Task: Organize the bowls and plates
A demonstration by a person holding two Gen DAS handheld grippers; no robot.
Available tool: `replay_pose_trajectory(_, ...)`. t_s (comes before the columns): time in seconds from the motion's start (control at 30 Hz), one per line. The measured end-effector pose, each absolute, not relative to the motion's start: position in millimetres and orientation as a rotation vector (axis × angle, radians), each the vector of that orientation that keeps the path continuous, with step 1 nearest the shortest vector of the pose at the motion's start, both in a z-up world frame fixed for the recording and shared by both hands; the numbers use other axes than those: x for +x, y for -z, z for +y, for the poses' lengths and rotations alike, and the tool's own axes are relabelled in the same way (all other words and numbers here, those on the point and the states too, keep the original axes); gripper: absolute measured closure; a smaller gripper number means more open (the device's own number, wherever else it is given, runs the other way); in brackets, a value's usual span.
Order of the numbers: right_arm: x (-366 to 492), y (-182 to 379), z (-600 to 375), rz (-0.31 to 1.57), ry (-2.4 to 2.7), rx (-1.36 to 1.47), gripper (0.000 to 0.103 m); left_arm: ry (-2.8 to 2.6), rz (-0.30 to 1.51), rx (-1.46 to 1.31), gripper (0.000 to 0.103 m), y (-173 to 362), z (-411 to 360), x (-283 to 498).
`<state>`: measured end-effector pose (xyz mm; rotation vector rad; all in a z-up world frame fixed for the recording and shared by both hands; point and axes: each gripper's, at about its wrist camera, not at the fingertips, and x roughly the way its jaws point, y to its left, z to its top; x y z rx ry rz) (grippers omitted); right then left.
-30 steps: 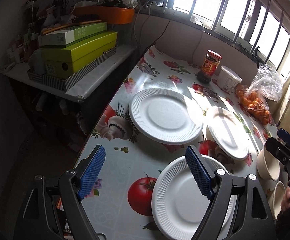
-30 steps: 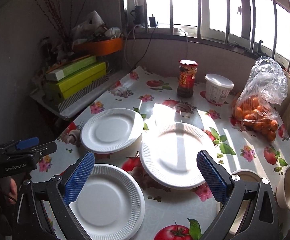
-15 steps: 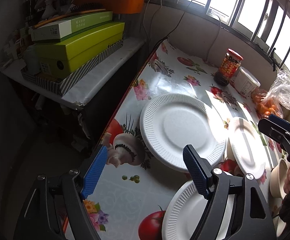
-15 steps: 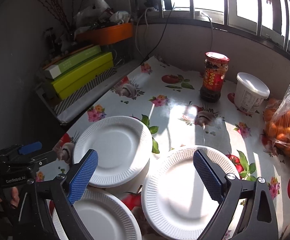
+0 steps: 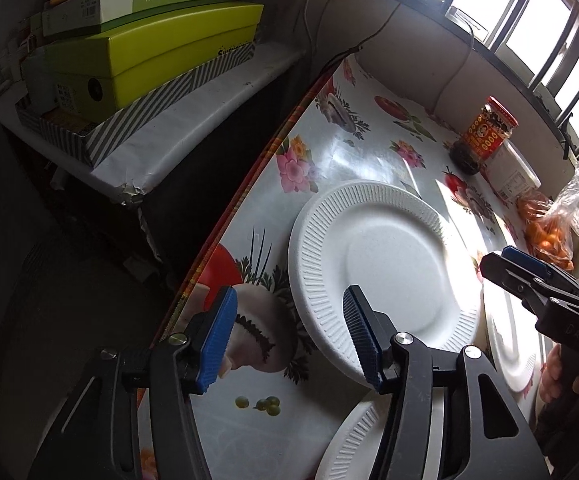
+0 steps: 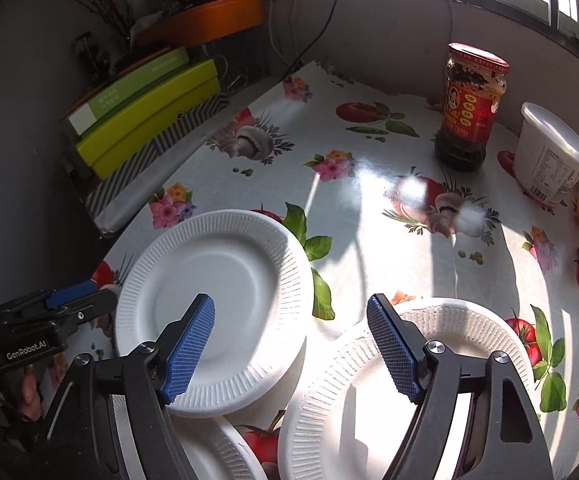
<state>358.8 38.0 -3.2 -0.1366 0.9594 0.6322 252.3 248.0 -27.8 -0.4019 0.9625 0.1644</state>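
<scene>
Three white paper plates lie on the patterned tablecloth. The far-left plate (image 5: 385,268) (image 6: 225,288) sits raised, its rim over the others. My left gripper (image 5: 289,336) is open and empty, its jaws straddling this plate's near-left rim. My right gripper (image 6: 289,344) is open and empty, above the gap between that plate and the right plate (image 6: 421,392) (image 5: 513,344). A near plate (image 5: 365,436) (image 6: 217,452) lies under the grippers. Each gripper shows in the other's view: the right (image 5: 537,284), the left (image 6: 57,308). No bowls are in view.
A red sauce jar (image 6: 469,108) (image 5: 481,136), a white lidded tub (image 6: 549,156) and a bag of oranges (image 5: 553,232) stand at the back right. Green boxes (image 5: 149,48) sit on a side shelf left of the table edge (image 5: 225,228).
Both grippers moved forward and down toward the far-left plate. Both jaws stayed open. The bowls at the right slipped out of view. The plates have not moved.
</scene>
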Motion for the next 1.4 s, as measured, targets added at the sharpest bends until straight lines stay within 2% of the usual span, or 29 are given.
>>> replay_pose_trajectory(0.1,364,8,42,0.978,-0.636,-0.124,0.030,-0.150,0.973,-0.410,0.055,32,246,255)
replay_pose_trajectory(0.3,371,15,45,0.996,-0.628,-0.115,0.038,-0.142,0.984,-0.418,0.056,37,244,258)
replay_pose_trajectory(0.33,372,17,47,1.002,-0.634,-0.116,0.042,-0.144,0.985,-0.418,0.056,37,244,259)
replay_pose_trajectory(0.37,372,18,48,1.009,-0.640,-0.118,0.046,-0.144,0.987,-0.419,0.057,38,245,260)
replay_pose_trajectory(0.43,373,20,50,1.016,-0.643,-0.122,0.048,-0.142,0.988,-0.431,0.066,39,246,260)
replay_pose_trajectory(0.5,374,22,52,1.017,-0.637,-0.126,0.049,-0.138,0.990,-0.436,0.066,40,245,261)
replay_pose_trajectory(0.6,375,25,53,1.024,-0.637,-0.125,0.059,-0.138,0.989,-0.432,0.066,40,244,262)
replay_pose_trajectory(0.67,376,26,53,1.027,-0.638,-0.129,0.069,-0.135,0.990,-0.433,0.066,40,244,262)
replay_pose_trajectory(0.83,376,28,52,1.026,-0.642,-0.121,0.077,-0.141,0.992,-0.429,0.072,41,243,262)
replay_pose_trajectory(0.9,376,29,51,1.029,-0.642,-0.114,0.079,-0.142,0.993,-0.428,0.080,41,242,263)
replay_pose_trajectory(0.97,377,31,51,1.036,-0.641,-0.111,0.081,-0.143,0.994,-0.427,0.080,41,241,263)
replay_pose_trajectory(1.4,377,33,48,1.037,-0.642,-0.090,0.081,-0.159,0.993,-0.417,0.080,40,239,267)
